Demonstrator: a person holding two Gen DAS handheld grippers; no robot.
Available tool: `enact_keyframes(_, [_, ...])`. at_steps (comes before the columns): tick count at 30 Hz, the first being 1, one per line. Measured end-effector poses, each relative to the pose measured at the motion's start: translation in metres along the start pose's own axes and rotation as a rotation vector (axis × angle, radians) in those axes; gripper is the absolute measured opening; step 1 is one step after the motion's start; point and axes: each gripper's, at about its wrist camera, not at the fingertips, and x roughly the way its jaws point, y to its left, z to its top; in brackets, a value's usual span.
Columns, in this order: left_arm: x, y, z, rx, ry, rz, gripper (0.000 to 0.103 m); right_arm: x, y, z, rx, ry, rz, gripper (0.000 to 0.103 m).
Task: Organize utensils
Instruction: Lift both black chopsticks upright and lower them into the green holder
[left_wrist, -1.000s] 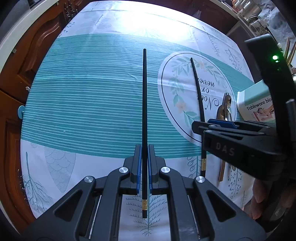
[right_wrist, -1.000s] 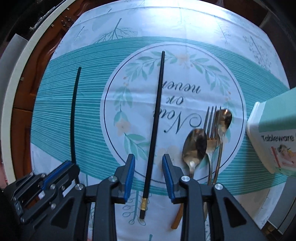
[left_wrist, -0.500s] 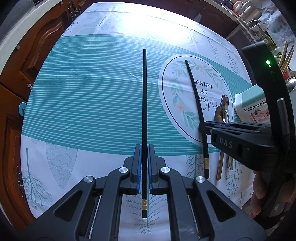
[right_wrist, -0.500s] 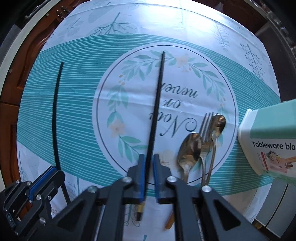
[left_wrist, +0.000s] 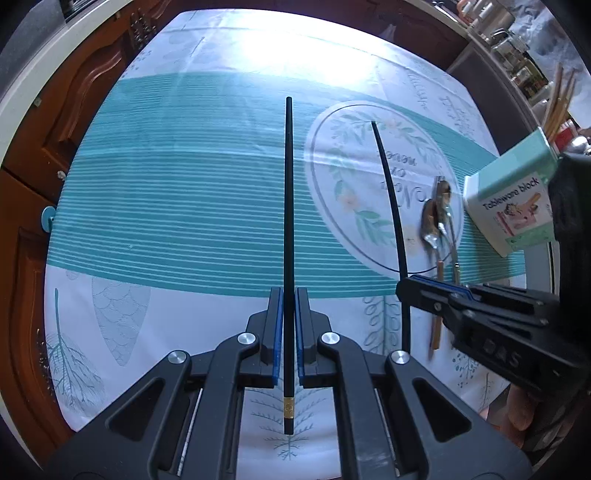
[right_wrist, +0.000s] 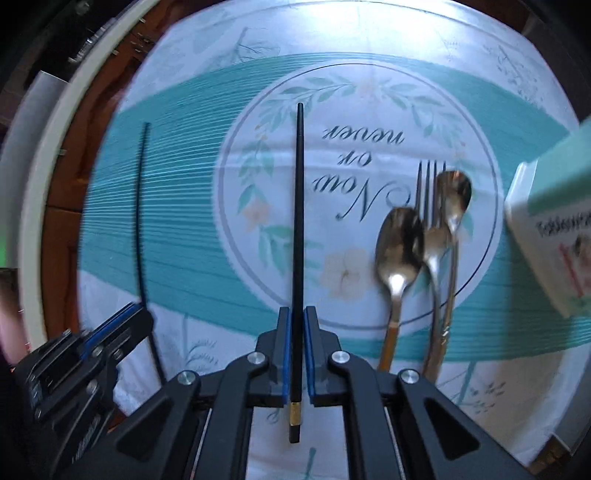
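Each claw now grips its own black chopstick: the left gripper (left_wrist: 289, 328) as before, the right gripper (right_wrist: 296, 350) newly clamped and raised off the tablecloth (right_wrist: 184, 221).

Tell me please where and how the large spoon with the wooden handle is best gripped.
Probably grip the large spoon at its wooden handle end, coming from the near side: that end lies clear, while the fork crowds its bowl. Both grippers currently hold chopsticks.
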Motion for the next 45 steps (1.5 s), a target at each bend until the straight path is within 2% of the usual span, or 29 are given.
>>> enact_keyframes(6, [-0.023,-0.026,-0.003,0.034,-0.103,-0.074,0.004,-0.029,-0.012,-0.032,-0.022,-0.115,0.147,0.006])
enact_keyframes(11, [-0.051,-0.058,-0.005,0.105,-0.217,-0.106,0.004,-0.069,-0.033,-0.050,-0.036,-0.305,0.248,0.006])
enact_keyframes(14, [-0.074,-0.079,-0.003,0.144,-0.302,-0.147,0.004,-0.095,-0.046,-0.055,-0.052,-0.413,0.260,0.006])
enact_keyframes(20, [-0.121,-0.123,0.013,0.211,-0.471,-0.220,0.004,-0.146,-0.065,-0.077,-0.116,-0.660,0.236,0.006])
enact_keyframes(24, [-0.147,-0.162,0.036,0.270,-0.564,-0.257,0.004,-0.172,-0.064,-0.076,-0.132,-0.818,0.172,0.006])
enact_keyframes(30, [-0.173,-0.216,0.064,0.315,-0.687,-0.338,0.004,-0.202,-0.083,-0.069,-0.124,-0.971,0.121,0.006])
enact_keyframes(34, [-0.163,-0.241,0.083,0.313,-0.712,-0.377,0.004,-0.221,-0.099,-0.061,-0.116,-1.064,0.078,0.006])
enact_keyframes(37, [-0.143,-0.252,0.098,0.299,-0.697,-0.393,0.004,-0.230,-0.112,-0.052,-0.118,-1.146,-0.003,0.006])
enact_keyframes(45, [-0.089,-0.245,0.110,0.241,-0.710,-0.412,0.004,-0.218,-0.134,-0.037,-0.176,-1.214,-0.053,0.006])
